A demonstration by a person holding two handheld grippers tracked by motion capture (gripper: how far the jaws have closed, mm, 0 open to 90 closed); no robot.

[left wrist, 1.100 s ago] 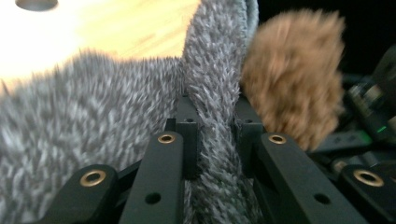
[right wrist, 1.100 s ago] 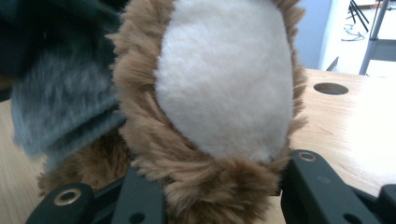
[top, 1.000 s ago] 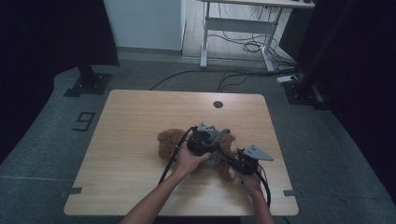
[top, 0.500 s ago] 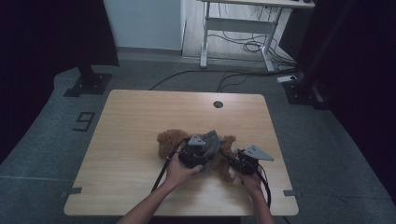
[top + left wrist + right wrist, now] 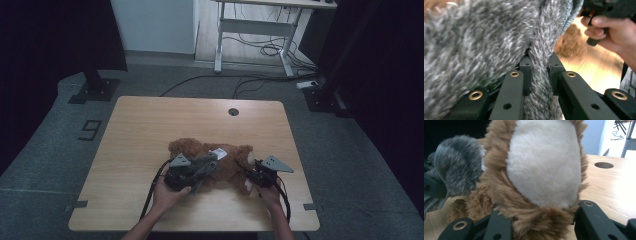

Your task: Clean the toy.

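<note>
Brown plush bear (image 5: 225, 165) lies on the wooden table (image 5: 150, 125), toward the near edge and somewhat right of centre, stretched roughly parallel to that edge. A grey fuzzy knit garment (image 5: 202, 167) is draped over the left part of the bear; a small white tag (image 5: 218, 153) shows at its upper edge. Left gripper (image 5: 197, 175) sits at the near-left side of the bear, jaws clamped together on a fold of the grey garment (image 5: 539, 75); in the left gripper view the knit is pinched between the two black pads, with more of it bunched above. Right gripper (image 5: 252, 175) is at the right end of the bear, near the right part of the near edge, jaws closed on a foot of the bear; in the right gripper view the cream sole (image 5: 544, 162) with its brown fur rim stands between the jaws. Round cable hole (image 5: 233, 111) near the far edge.
</note>
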